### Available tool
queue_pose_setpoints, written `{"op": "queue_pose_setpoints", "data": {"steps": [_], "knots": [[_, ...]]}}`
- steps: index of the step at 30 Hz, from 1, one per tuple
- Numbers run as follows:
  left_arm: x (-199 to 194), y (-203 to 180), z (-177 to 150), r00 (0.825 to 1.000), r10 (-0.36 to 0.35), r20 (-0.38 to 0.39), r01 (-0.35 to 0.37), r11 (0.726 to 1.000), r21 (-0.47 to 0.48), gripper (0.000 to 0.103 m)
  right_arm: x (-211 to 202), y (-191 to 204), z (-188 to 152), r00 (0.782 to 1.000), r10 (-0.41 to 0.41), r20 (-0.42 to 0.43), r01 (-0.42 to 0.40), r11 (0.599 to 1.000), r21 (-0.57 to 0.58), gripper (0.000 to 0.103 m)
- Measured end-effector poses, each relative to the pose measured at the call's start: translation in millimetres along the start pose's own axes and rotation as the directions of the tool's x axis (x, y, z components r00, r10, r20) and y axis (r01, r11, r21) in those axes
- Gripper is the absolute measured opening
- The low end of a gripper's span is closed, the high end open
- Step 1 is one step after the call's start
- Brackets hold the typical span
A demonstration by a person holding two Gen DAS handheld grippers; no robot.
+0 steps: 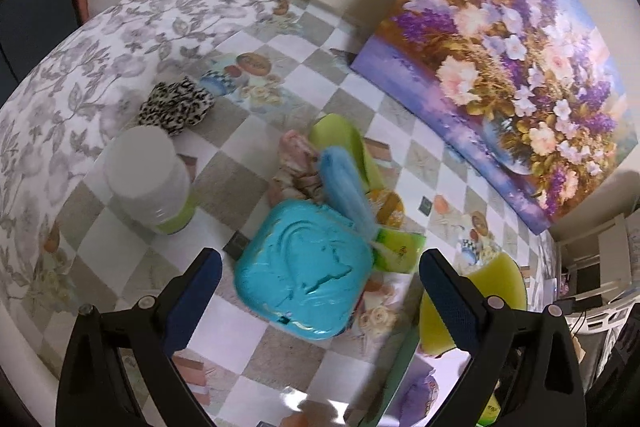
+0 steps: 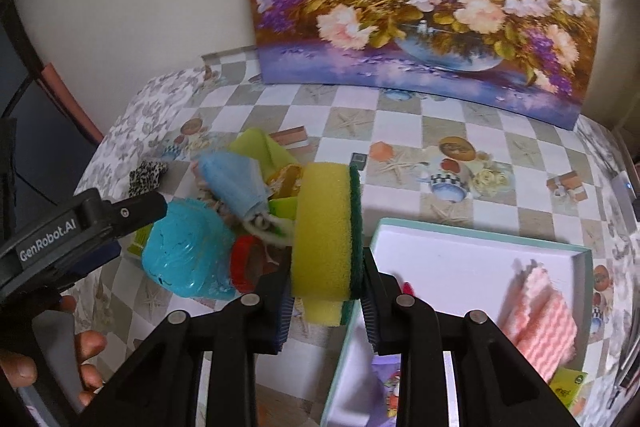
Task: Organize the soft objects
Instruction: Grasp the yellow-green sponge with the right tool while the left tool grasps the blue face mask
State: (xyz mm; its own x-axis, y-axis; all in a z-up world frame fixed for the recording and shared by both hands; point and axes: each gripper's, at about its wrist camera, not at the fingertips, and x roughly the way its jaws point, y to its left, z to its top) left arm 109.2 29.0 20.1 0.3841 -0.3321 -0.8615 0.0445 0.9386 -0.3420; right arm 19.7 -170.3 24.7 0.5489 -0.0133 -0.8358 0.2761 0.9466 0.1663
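The yellow sponge [image 2: 326, 227] is being pinched by the right gripper [image 2: 325, 301], probably for dropping into the white box [image 2: 452, 259], while the left gripper [image 1: 320, 283] is being held wide open and empty over the teal pouch [image 1: 304, 271].

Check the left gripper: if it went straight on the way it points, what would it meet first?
Most likely the turquoise blob: it lies between and just ahead of the open left gripper fingers, nothing nearer in that line. Depth through the fisheye is unclear.
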Motion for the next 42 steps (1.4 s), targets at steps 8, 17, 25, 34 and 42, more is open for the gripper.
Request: {"op": "queue_pose_setpoints", "data": {"steps": [8,17,25,34,42], "knots": [[7,-15,5,0.997,0.077,-0.007,-0.076,0.995,0.069,0.099,-22,-28,11,0.999,-0.01,0.047,0.008,0.998,0.056,0.031],[39,-32,29,0.99,0.114,-0.083,-0.104,0.988,0.112,0.099,-19,-60,19,0.998,-0.046,0.045,0.04,0.992,0.118,0.031],[76,-53,59,0.966,0.18,-0.184,-0.149,0.974,0.171,0.089,-17,-86,21,0.997,-0.072,0.036,0.064,0.982,0.175,0.031],[116,-58,68,0.921,0.281,-0.27,-0.23,0.951,0.205,0.077,-21,-89,22,0.997,-0.062,0.052,0.051,0.982,0.182,0.031],[142,-51,66,0.898,0.301,-0.321,-0.252,0.95,0.187,0.061,-23,-92,22,0.997,-0.063,0.054,0.052,0.981,0.185,0.031]]}}
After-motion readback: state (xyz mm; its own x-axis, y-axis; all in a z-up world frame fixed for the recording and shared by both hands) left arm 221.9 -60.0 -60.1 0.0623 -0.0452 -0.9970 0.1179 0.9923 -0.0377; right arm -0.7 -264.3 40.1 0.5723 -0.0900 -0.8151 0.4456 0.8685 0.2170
